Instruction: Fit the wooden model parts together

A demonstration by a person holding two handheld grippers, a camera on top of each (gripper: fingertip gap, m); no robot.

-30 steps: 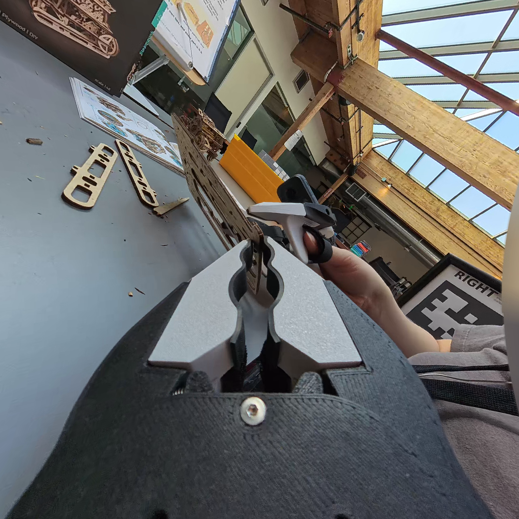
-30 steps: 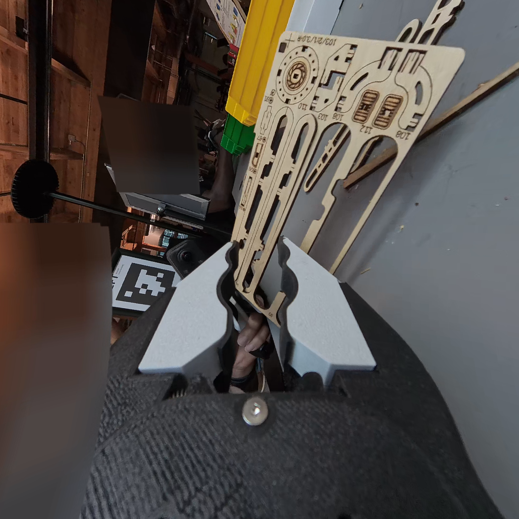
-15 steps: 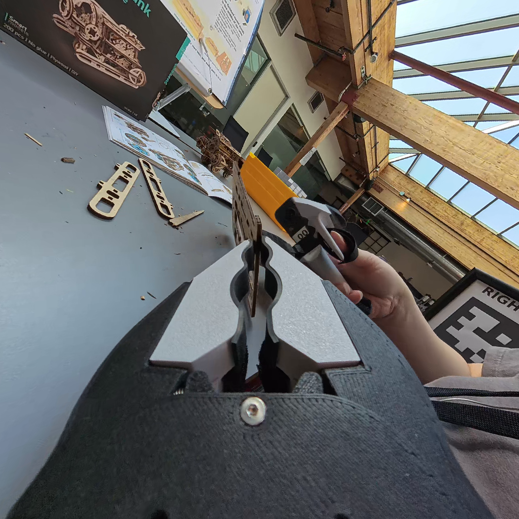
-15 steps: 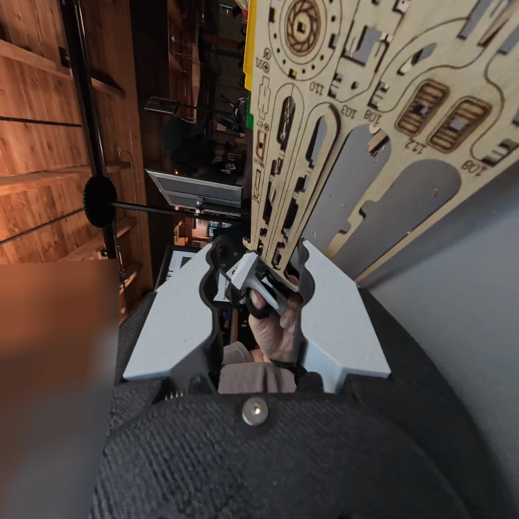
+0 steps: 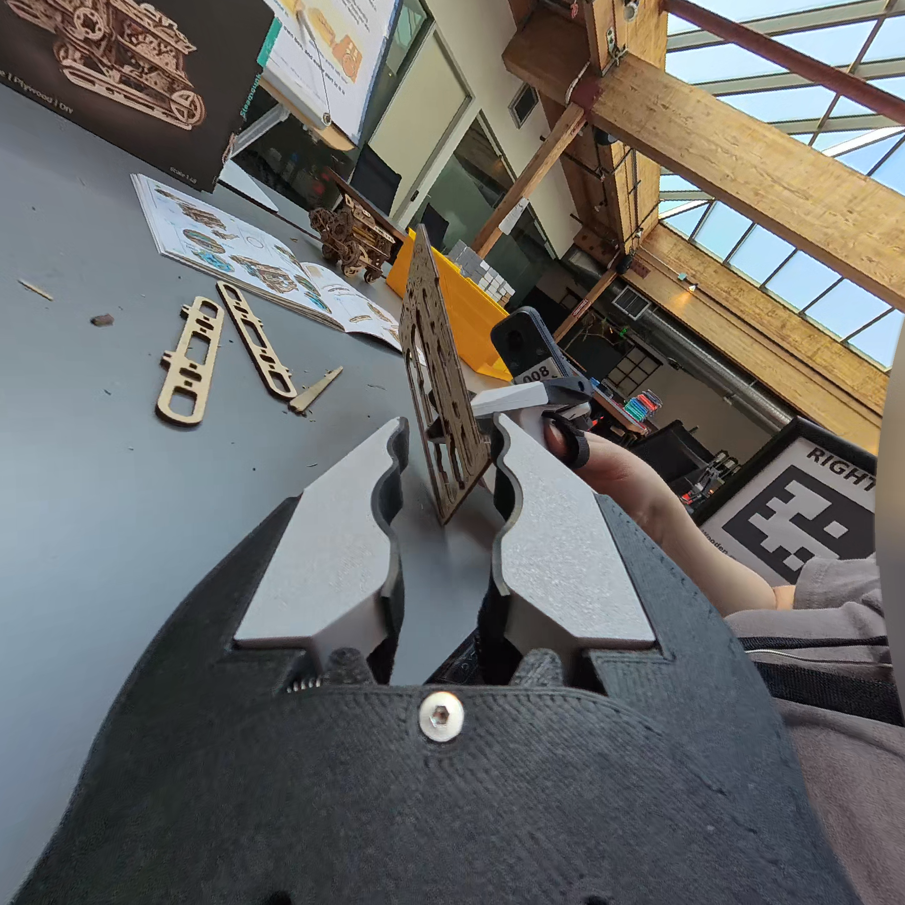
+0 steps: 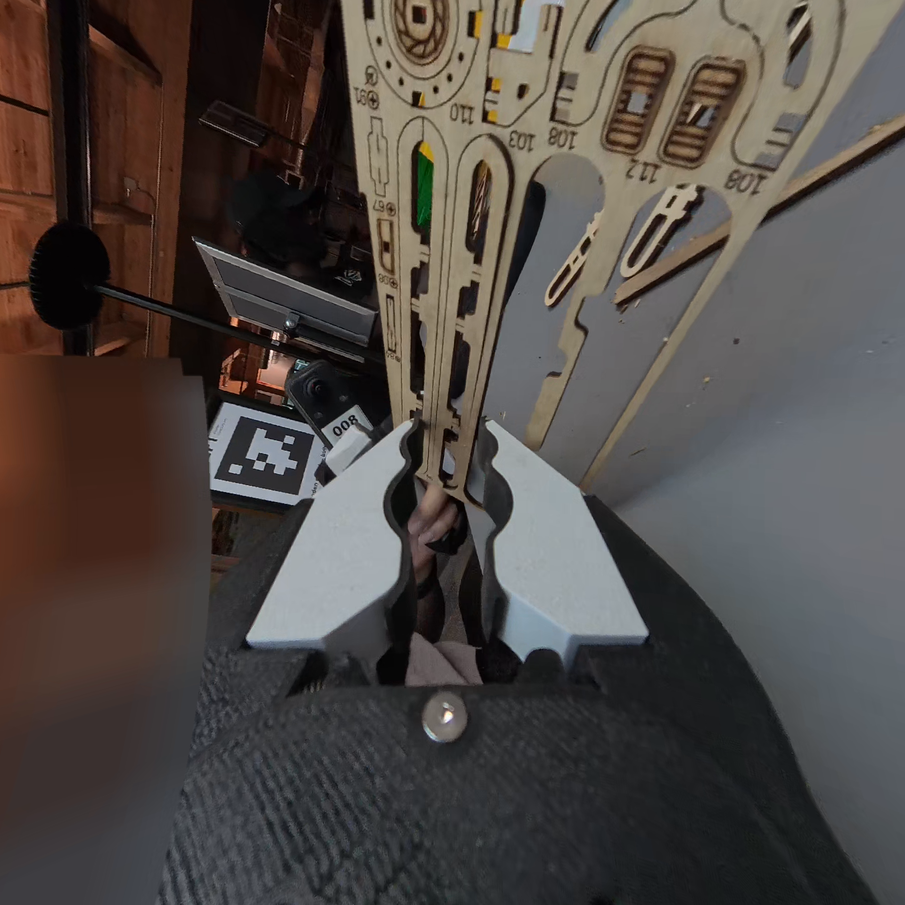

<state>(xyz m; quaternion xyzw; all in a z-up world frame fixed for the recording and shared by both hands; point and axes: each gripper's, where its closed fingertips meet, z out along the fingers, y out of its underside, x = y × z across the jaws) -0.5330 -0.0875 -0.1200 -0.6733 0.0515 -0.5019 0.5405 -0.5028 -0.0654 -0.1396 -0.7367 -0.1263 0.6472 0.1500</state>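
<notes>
My left gripper (image 5: 448, 463) is wide open, empty; my right gripper (image 6: 448, 448) pinches the plywood sheet (image 6: 489, 245), which may slip or snap.

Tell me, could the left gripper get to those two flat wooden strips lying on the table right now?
Probably yes: the left gripper is open and holds nothing, and the wooden strips lie uncovered on the grey table beside it.

Heavy timber beams (image 5: 734, 161) cross at one o'clock beneath a bright skylight (image 5: 808, 274); a grey tabletop (image 5: 73, 489) fills nine o'clock.
</notes>
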